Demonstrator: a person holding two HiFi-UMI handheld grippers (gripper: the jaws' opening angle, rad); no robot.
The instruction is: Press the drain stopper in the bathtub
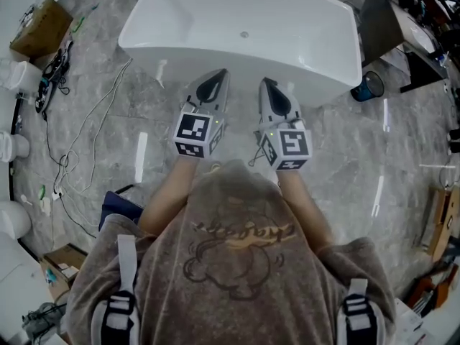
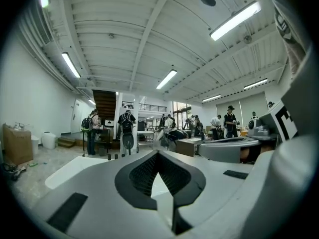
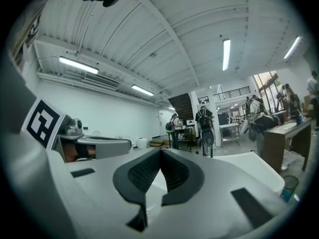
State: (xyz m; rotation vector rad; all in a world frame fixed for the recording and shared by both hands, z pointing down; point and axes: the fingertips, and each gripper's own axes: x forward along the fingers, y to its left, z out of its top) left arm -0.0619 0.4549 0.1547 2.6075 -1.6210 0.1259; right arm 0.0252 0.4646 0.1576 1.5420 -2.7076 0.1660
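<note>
Left gripper (image 1: 221, 75) and right gripper (image 1: 267, 85) hovering side by side, both clenched, gripping nothing. Bathtub (image 1: 316, 74) rim lying just ahead of tips. Drain stopper (image 1: 244, 34) sitting farther ahead on tub floor, well apart.

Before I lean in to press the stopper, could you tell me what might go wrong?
The stopper sits well inside the tub, beyond the shut left claw and right claw, so a long lean might cost you balance. Cables trail on the floor to your left; a sidestep could snag them. A shut claw tip might skid off the small stopper.
</note>
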